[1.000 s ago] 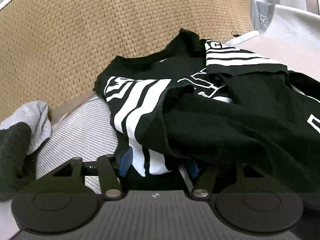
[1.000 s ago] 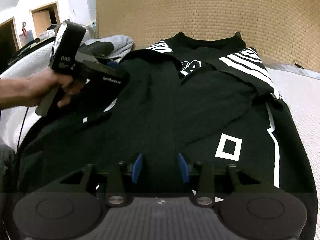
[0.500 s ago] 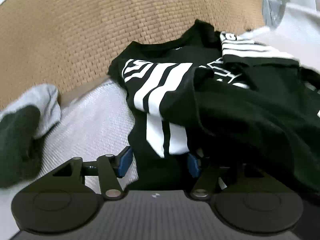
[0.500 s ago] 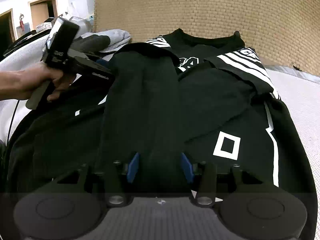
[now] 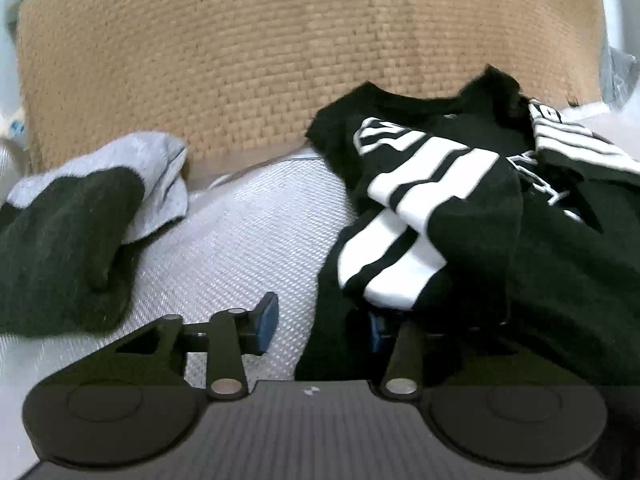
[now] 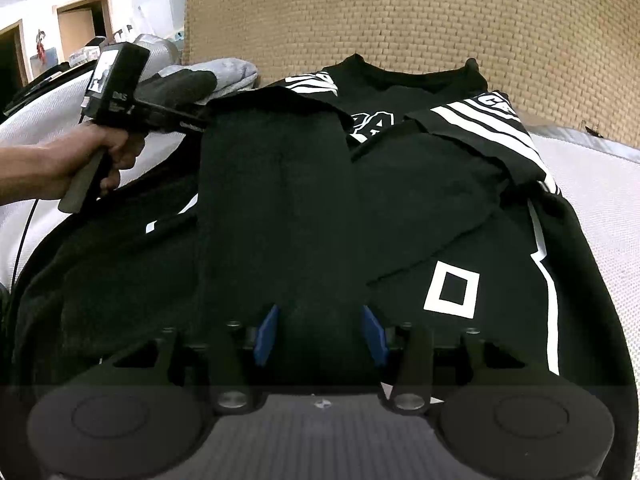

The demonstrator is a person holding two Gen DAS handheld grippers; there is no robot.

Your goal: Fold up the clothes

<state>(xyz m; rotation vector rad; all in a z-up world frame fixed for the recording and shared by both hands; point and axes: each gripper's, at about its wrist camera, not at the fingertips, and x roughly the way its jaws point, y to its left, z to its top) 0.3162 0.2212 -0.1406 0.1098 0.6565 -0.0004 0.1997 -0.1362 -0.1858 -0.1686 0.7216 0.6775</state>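
The left gripper [image 5: 320, 326] stands with its blue-padded jaws spread apart: one blue pad [image 5: 267, 322] is bare over the mattress, the other is half buried under the hem of the black shirt [image 5: 520, 264], gripping nothing. The right gripper [image 6: 320, 334] is likewise spread wide, its two blue pads flanking a soft folded panel of the shirt without pinching it.

The shirt is a limp black knit with bold white printed stripes, lettering and a white square outline [image 6: 452, 292]. It lies crumpled, sleeves folded inward, on the white ribbed mattress [image 5: 240, 232], its collar toward the woven tan headboard [image 5: 280, 60]. Left of the shirt on the mattress sits a heap of grey and dark cloth [image 5: 80, 216]. In the right wrist view a hand [image 6: 92, 156] holds the left tool's handle at the shirt's left edge.
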